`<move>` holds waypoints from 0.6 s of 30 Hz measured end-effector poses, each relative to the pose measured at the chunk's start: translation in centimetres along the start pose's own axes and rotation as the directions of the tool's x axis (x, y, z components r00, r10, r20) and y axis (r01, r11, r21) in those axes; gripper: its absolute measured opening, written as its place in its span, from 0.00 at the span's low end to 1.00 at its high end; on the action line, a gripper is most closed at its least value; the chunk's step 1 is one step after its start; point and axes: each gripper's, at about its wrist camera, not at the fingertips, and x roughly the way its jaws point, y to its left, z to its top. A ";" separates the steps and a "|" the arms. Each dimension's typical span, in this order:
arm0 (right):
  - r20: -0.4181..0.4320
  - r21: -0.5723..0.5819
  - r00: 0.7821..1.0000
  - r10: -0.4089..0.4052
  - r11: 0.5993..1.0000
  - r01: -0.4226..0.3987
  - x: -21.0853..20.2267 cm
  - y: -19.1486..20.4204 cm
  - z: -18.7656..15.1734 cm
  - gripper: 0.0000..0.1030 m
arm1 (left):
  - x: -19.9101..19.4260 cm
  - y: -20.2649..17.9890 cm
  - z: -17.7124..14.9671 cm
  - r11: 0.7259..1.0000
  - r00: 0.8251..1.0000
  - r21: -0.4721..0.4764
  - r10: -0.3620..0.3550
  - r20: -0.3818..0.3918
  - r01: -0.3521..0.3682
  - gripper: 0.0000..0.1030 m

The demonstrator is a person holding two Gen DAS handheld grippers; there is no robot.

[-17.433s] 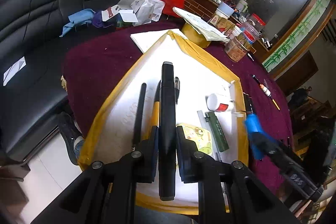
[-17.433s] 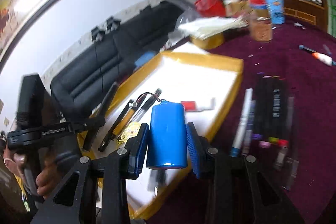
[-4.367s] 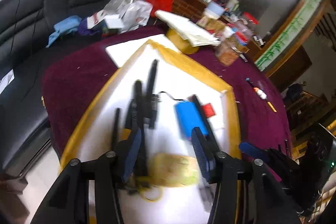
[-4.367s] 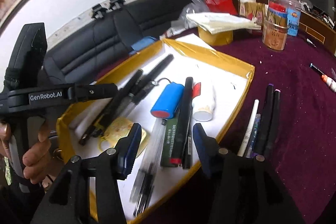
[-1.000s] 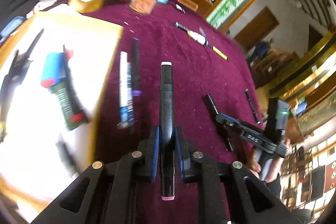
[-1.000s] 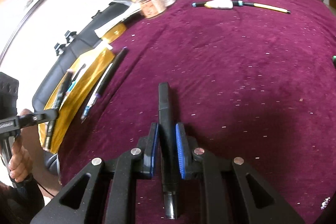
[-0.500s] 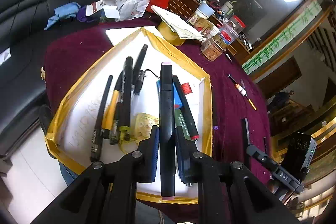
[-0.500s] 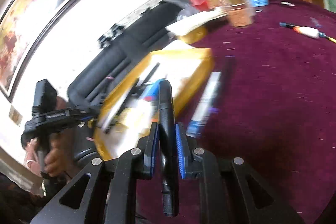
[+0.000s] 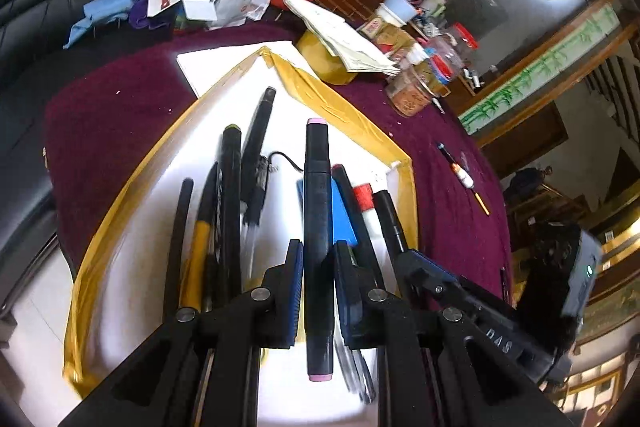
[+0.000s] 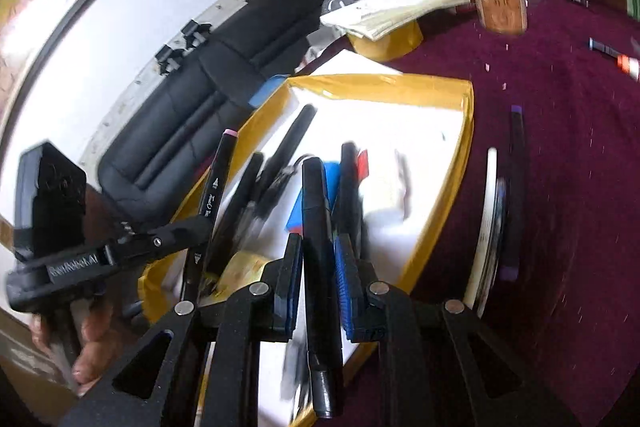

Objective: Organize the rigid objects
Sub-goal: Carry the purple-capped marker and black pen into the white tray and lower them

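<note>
While both grippers clamp shut, left gripper [image 9: 316,259] holds a pink-capped black marker [image 9: 317,211], right gripper [image 10: 317,259] a black pen [image 10: 316,227].

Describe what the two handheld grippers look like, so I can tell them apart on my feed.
Both look alike: matte black frames with silver screws and ribbed blue pads. The left gripper has white lettering along its handle; the right gripper has a dark grey block with a green light. No cables or sleeves visible.

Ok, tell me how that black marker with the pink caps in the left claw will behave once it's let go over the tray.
The black marker looks stiff, so it should drop flat without bending. Its long, slim barrel may roll off the blue battery below. The yellow-taped tray rim would probably stop it.
</note>
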 end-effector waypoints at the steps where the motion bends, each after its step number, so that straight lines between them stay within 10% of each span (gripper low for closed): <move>1: 0.005 -0.007 1.000 -0.014 1.000 0.014 0.1 0.2 0.1 0.16 | 0.3 -0.1 0.4 1.000 1.000 0.008 0.005 0.001 -0.005 0.14; 18: -0.052 -0.181 0.999 0.000 0.983 -0.010 2.6 3.8 -1.8 0.15 | 4.8 0.0 3.5 0.995 0.994 0.017 0.097 -0.054 -0.096 0.14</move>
